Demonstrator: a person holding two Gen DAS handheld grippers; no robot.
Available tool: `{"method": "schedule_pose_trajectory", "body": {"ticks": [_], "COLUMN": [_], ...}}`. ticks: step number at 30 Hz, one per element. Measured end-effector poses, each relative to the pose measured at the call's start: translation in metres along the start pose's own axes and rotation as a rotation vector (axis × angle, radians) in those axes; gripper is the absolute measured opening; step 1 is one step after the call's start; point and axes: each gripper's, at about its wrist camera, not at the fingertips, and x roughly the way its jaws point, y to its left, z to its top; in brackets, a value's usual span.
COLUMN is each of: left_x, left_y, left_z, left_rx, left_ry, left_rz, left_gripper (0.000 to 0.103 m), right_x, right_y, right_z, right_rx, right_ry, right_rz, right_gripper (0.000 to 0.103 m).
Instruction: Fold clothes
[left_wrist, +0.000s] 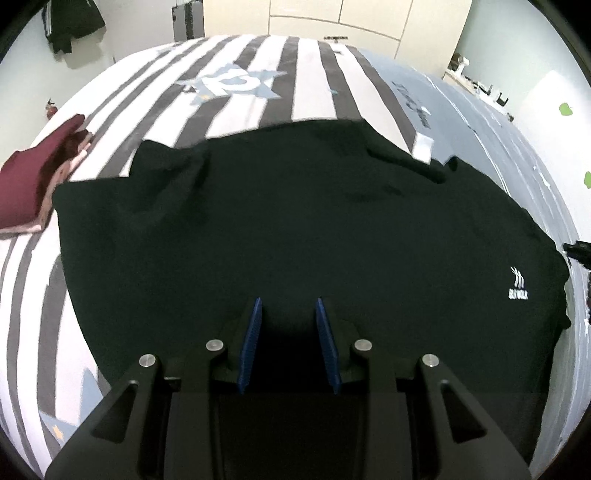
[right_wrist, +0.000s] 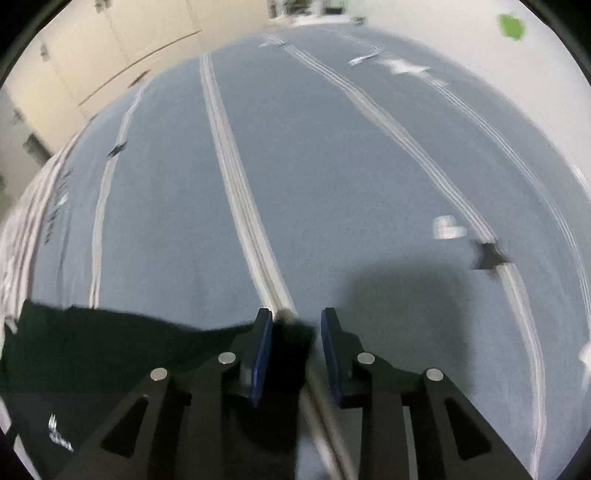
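A black garment with a small white logo lies spread on the bed. My left gripper is open just above its near edge, blue pads apart, nothing between them. In the right wrist view the same black garment lies at lower left, its logo showing. My right gripper is open, with a corner of the black cloth lying between its pads, not pinched.
The bed has a grey-and-white striped cover on the left and a blue-grey cover on the right. A folded maroon garment lies at the left edge. Cupboards stand behind.
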Motion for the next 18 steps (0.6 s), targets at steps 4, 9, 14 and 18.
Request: {"method": "schedule_pose_trajectory", "body": {"ticks": [4, 9, 14, 18], "left_x": [0.015, 0.027, 0.058, 0.077], "left_y": [0.023, 0.038, 0.026, -0.015], "left_z": [0.016, 0.067, 0.126, 0.153], "left_rx": [0.016, 0.072, 0.139, 0.249], "left_ry": [-0.032, -0.113, -0.124, -0.102], "left_rz": [0.001, -0.033, -0.090, -0.200], "left_gripper": [0.028, 0.039, 0.043, 0.043], "right_x": [-0.052, -0.075, -0.055, -0.037], "right_y": [0.059, 0.179, 0.297, 0.322], "right_z": [-0.015, -0.068, -0.096, -0.099], "right_rx": [-0.166, -0.344, -0.510, -0.488], "right_ry": [-0.129, -0.135, -0.100, -0.056], "right_rz": [0.038, 0.277, 0.317, 0.329], "right_gripper": [0.033, 0.044, 0.044, 0.044]}}
